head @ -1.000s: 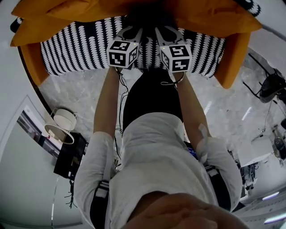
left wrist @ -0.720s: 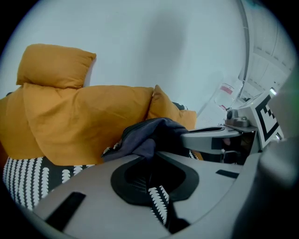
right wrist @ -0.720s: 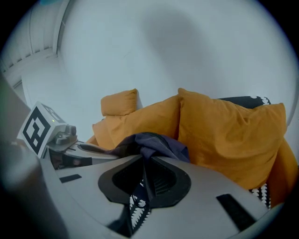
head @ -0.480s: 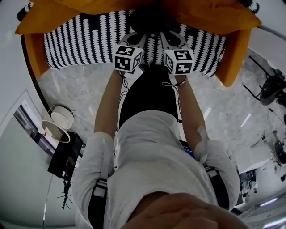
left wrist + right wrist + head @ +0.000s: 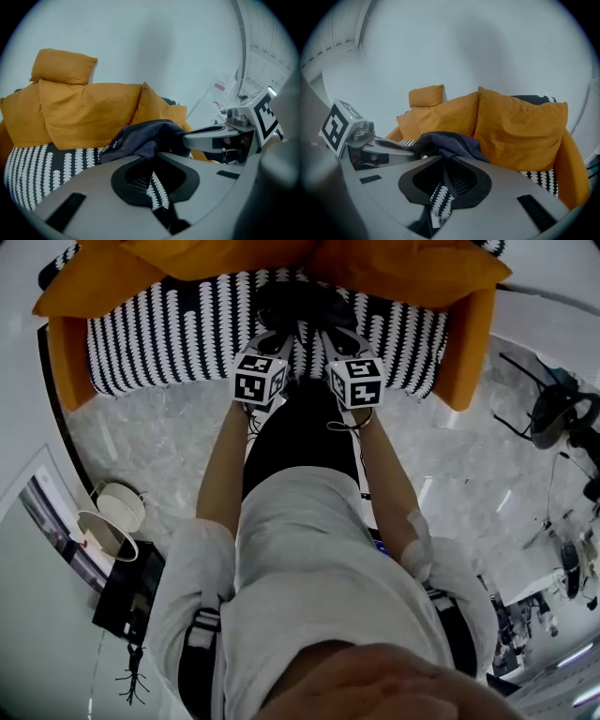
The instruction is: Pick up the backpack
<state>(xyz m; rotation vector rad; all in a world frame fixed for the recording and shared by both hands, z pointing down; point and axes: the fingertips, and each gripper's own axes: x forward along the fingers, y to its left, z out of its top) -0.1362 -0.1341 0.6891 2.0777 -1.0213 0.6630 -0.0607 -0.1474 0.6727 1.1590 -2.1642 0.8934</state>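
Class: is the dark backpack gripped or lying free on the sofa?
Gripped: the left gripper and right gripper each clamp dark fabric of the backpack between their jaws. Whether it clears the seat: cannot tell.

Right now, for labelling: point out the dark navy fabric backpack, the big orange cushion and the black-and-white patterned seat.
dark navy fabric backpack [image 5: 150, 133]: left gripper view, bunched top fabric.
big orange cushion [image 5: 520, 131]: right gripper view, front face.
black-and-white patterned seat [image 5: 159, 338]: head view, bare left part.

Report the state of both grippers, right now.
Left gripper: closed, holding the dark backpack by its fabric.
Right gripper: closed, holding the same backpack.
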